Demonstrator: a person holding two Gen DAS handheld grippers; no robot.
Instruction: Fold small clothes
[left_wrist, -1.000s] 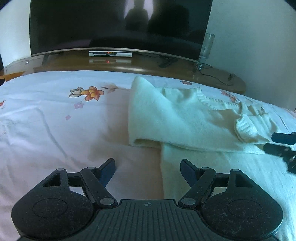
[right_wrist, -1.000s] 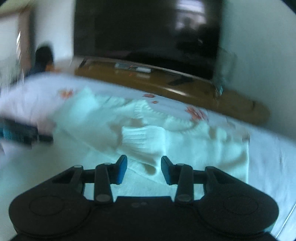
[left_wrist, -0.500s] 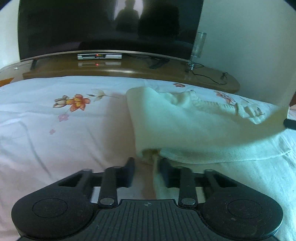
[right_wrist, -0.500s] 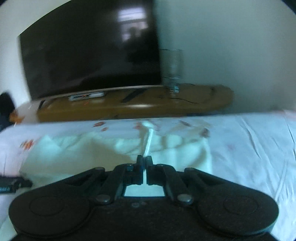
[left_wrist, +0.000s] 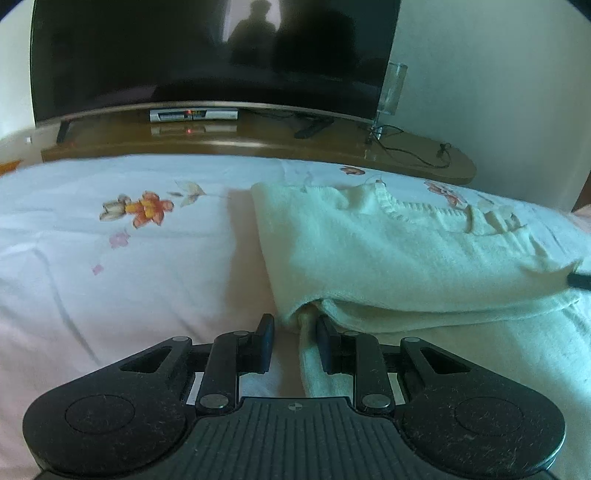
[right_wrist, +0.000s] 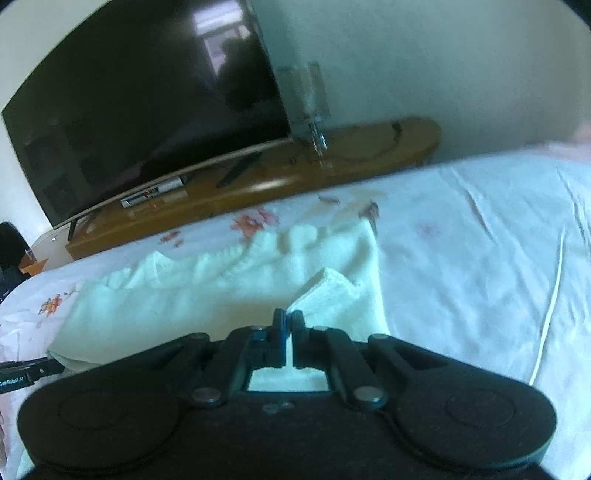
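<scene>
A cream knitted sweater (left_wrist: 388, 258) lies on the white flowered bedsheet (left_wrist: 110, 258), with one sleeve folded across its body. My left gripper (left_wrist: 293, 332) is at the sweater's near left edge, its jaws narrowed around a fold of the knit with a small gap still showing. My right gripper (right_wrist: 289, 322) is shut on the sweater (right_wrist: 221, 291), pinching a ribbed cuff that stands up just beyond the jaws. The tip of the right gripper shows at the right edge of the left wrist view (left_wrist: 580, 278).
A large dark TV (left_wrist: 207, 55) stands on a wooden stand (left_wrist: 258, 142) beyond the bed's far edge, with a set-top box (left_wrist: 192, 115) and a glass (left_wrist: 391, 88) on it. A wall rises behind. Bare sheet (right_wrist: 480, 258) lies to the right of the sweater.
My left gripper came forward to the sweater's edge and narrowed from wide open. My right gripper closed on the cuff and carried the sleeve across to the right.
</scene>
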